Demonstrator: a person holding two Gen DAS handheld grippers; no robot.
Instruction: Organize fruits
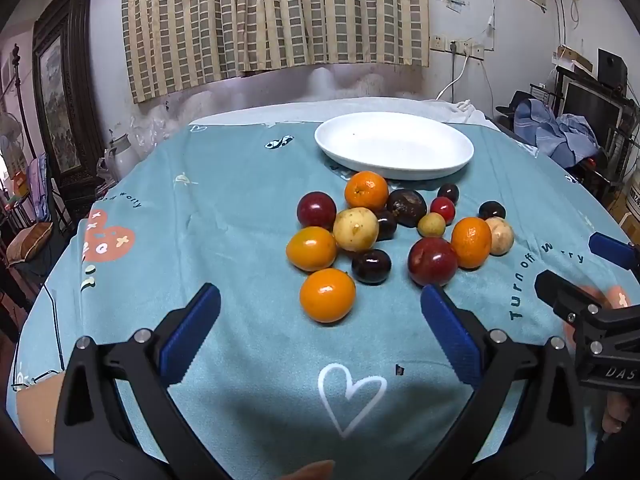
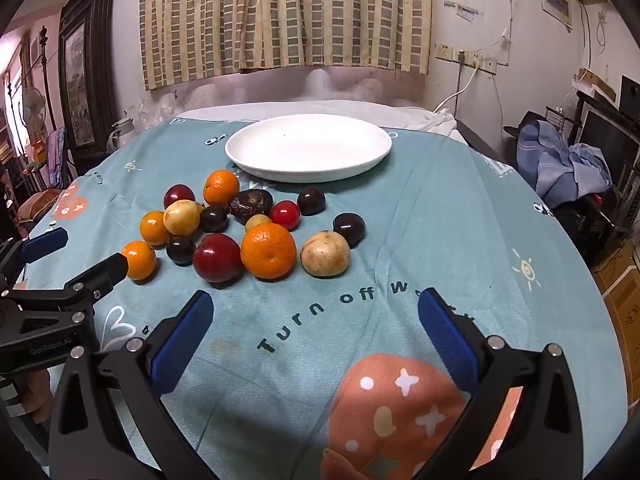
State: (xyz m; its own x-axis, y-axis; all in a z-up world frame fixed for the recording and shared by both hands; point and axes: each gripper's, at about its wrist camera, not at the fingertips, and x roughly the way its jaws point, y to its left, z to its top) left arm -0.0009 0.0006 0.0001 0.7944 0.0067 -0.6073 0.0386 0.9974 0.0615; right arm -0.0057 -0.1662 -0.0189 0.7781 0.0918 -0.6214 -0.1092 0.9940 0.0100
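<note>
Several fruits lie in a loose cluster on the teal tablecloth: oranges [image 1: 327,295] [image 2: 268,251], red plums [image 1: 432,261] [image 2: 217,257], dark plums [image 1: 371,266], yellow-tan fruits [image 1: 355,229] [image 2: 325,254]. An empty white oval plate [image 1: 394,146] [image 2: 308,148] stands behind them. My left gripper [image 1: 320,300] is open and empty, just in front of the nearest orange. My right gripper [image 2: 316,306] is open and empty, in front of the cluster's right side. Each gripper shows at the edge of the other's view [image 1: 592,272] [image 2: 76,256].
The round table [image 1: 168,208] ends at a curved rim on all sides. A checked curtain [image 1: 276,16] hangs behind. A dark framed cabinet [image 1: 60,112] stands at the left, and cluttered shelves with blue cloth [image 2: 560,164] at the right.
</note>
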